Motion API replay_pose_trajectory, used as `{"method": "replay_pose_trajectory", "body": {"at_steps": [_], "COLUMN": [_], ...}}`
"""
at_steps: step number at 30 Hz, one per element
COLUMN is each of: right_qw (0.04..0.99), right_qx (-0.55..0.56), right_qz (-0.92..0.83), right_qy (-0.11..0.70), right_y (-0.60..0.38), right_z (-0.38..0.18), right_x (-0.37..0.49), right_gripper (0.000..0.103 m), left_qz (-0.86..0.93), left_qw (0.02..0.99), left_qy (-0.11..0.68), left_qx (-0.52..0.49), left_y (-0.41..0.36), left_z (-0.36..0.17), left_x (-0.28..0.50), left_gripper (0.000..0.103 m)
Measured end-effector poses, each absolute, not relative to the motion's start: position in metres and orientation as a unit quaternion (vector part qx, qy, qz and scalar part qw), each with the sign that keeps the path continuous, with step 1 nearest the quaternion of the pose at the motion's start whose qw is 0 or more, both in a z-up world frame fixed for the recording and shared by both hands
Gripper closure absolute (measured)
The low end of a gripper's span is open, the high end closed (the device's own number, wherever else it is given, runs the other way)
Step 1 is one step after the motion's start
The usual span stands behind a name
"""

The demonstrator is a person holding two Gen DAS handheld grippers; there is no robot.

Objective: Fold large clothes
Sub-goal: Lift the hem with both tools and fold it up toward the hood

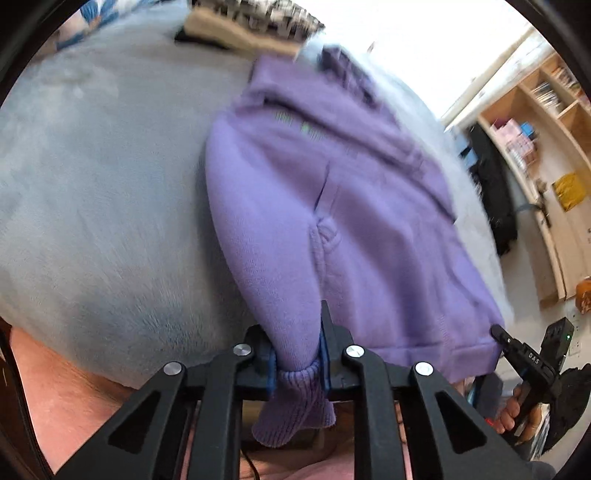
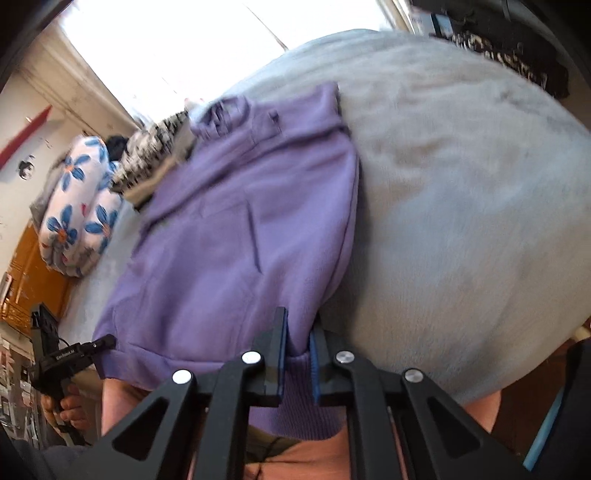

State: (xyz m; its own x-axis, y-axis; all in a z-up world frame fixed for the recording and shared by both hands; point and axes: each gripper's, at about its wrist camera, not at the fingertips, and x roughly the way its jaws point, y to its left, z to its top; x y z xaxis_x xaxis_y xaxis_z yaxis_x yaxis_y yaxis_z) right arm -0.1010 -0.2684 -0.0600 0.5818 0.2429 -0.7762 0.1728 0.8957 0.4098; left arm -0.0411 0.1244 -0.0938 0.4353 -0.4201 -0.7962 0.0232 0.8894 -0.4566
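A large purple sweatshirt [image 1: 332, 206] lies on a pale grey plush bed cover [image 1: 103, 192], its hem toward me. My left gripper [image 1: 297, 350] is shut on the sweatshirt's ribbed cuff [image 1: 295, 406], which hangs below the fingers. My right gripper [image 2: 297, 354] is shut on the sweatshirt's ribbed hem corner [image 2: 299, 402] on the other side of the sweatshirt [image 2: 240, 229]. Each gripper shows in the other's view: the right one [image 1: 498, 332] at the hem's right corner, the left one [image 2: 107, 341] at its left corner.
A black-and-white patterned cloth [image 1: 258, 18] and a blue-flowered pillow [image 2: 77, 206] lie at the far end of the grey bed cover [image 2: 461, 203]. Wooden shelves [image 1: 546, 122] stand to the right of the bed. My legs are below both grippers.
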Motion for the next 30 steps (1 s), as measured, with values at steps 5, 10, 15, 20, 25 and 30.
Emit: {"method": "replay_pose_trajectory", "body": {"at_steps": [5, 10, 15, 20, 25, 30], "right_qw": [0.871, 0.874, 0.87, 0.869, 0.864, 0.863], "right_qx": [0.195, 0.177, 0.182, 0.202, 0.247, 0.27], "right_qz": [0.022, 0.022, 0.028, 0.033, 0.032, 0.041], "right_qy": [0.45, 0.453, 0.457, 0.451, 0.437, 0.424], "right_y": [-0.261, -0.254, -0.256, -0.264, -0.282, -0.293], "right_z": [-0.029, -0.015, -0.004, 0.014, 0.022, 0.03], "right_x": [-0.108, -0.122, -0.135, -0.137, -0.099, -0.021], "right_gripper": [0.094, 0.094, 0.094, 0.094, 0.094, 0.094], "left_qz": [-0.134, -0.138, -0.145, -0.152, -0.152, -0.149], "left_qw": [0.84, 0.836, 0.833, 0.829, 0.826, 0.839], "left_qy": [0.495, 0.496, 0.5, 0.498, 0.49, 0.462], "left_qx": [-0.178, -0.189, -0.188, -0.203, -0.234, -0.244], "left_y": [0.123, 0.129, 0.139, 0.153, 0.165, 0.16], "left_z": [-0.061, -0.047, -0.031, -0.012, -0.002, 0.005], "left_x": [-0.053, -0.065, -0.079, -0.062, -0.019, 0.06], "left_gripper": [0.089, 0.09, 0.09, 0.09, 0.089, 0.089]}}
